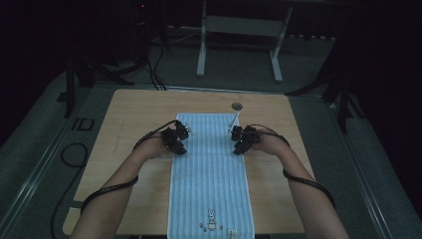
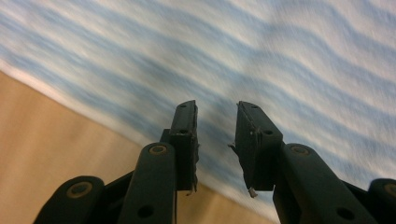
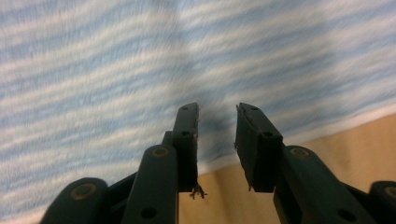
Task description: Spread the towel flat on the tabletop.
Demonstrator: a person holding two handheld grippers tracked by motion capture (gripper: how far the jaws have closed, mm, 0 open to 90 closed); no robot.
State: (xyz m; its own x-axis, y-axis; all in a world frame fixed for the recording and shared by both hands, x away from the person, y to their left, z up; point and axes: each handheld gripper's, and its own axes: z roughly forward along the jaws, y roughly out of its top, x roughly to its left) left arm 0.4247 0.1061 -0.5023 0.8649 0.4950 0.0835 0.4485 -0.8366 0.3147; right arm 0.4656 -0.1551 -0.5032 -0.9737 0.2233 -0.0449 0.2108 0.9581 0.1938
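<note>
On the wooden desk point(image 1: 129, 114), a blue-and-white striped towel point(image 1: 209, 174) lies flat lengthwise, its rabbit motif point(image 1: 212, 220) at the near end. At the towel's left edge, the left gripper point(image 1: 177, 142) hovers with jaws spread a little, nothing between them; in the left gripper view the striped cloth point(image 2: 280, 56) lies beyond them. At the right edge, the right gripper point(image 1: 241, 141) has jaws likewise parted and empty. A round hole point(image 1: 237, 106) marks the desk's far side.
</note>
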